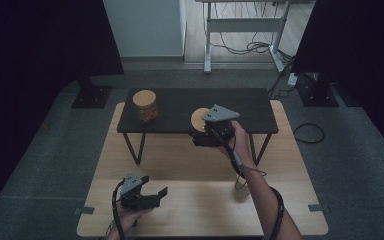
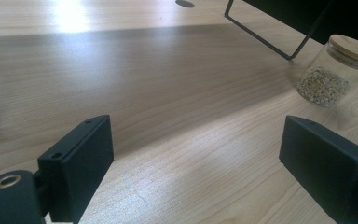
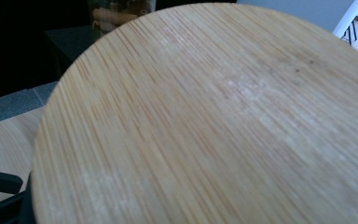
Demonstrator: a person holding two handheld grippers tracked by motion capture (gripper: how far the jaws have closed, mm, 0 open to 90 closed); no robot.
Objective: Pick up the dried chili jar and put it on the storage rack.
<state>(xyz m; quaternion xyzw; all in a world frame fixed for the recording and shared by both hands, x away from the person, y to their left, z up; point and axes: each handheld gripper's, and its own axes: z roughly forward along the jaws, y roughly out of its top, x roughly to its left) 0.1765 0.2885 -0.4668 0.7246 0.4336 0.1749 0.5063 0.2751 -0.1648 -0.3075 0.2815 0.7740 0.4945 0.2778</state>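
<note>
My right gripper [image 1: 200,131] is up at the front edge of a low black shelf [image 1: 180,102], shut on a jar with a round bamboo lid [image 1: 198,119]. That lid [image 3: 214,121] lies broad and close in the right gripper view, hiding the jaws. Near the wooden table's front left edge, my left gripper [image 1: 159,196] points right. Its jaws stand open with nothing but bare wood between them [image 2: 196,154]. A second bamboo-lidded jar [image 1: 145,106] stands on the shelf's left part.
Another glass jar [image 2: 333,70], with grain inside and a bamboo lid, stands on the wooden table [image 1: 190,165] beyond my left gripper, near a shelf leg [image 2: 261,35]. Grey carpet surrounds the table, with black stands and cables at the back.
</note>
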